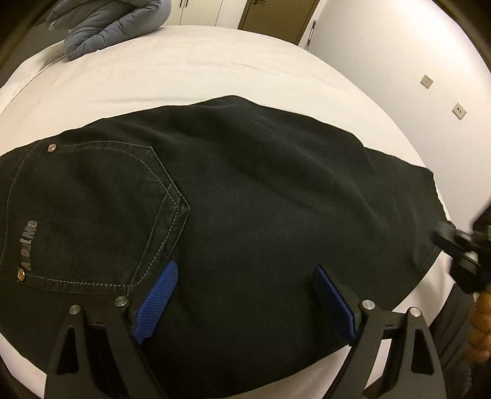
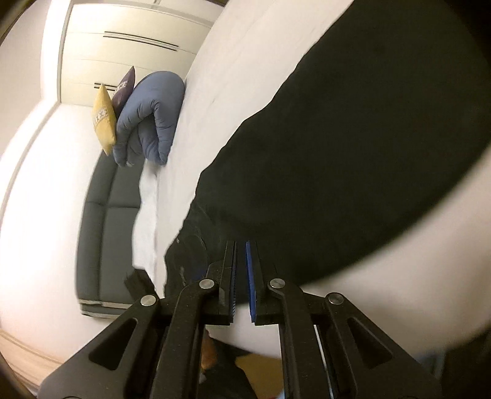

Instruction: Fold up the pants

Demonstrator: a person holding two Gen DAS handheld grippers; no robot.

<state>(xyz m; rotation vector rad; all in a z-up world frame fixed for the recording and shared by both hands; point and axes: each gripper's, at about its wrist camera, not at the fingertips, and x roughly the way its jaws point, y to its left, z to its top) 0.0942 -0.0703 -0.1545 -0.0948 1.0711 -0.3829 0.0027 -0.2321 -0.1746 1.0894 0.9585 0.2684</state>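
Observation:
Black denim pants (image 1: 245, 190) lie flat on the white bed (image 1: 184, 70), back pocket with "AboutMe" lettering at the left. My left gripper (image 1: 245, 270) is open, its blue pads spread wide just above the pants near the pocket's corner. The right gripper shows at the right edge of the left wrist view (image 1: 454, 242), at the pants' edge. In the right wrist view the pants (image 2: 353, 153) fill the right half. My right gripper (image 2: 241, 245) has its jaws nearly together at the pants' near edge; whether cloth lies between the pads is not clear.
A blue-grey puffer jacket (image 1: 113, 24) lies at the bed's far left corner; it also shows in the right wrist view (image 2: 150, 116) beside a yellow cushion (image 2: 102, 119) and a purple cushion (image 2: 124, 87). A grey padded headboard (image 2: 107, 230) borders the bed. White wall at right.

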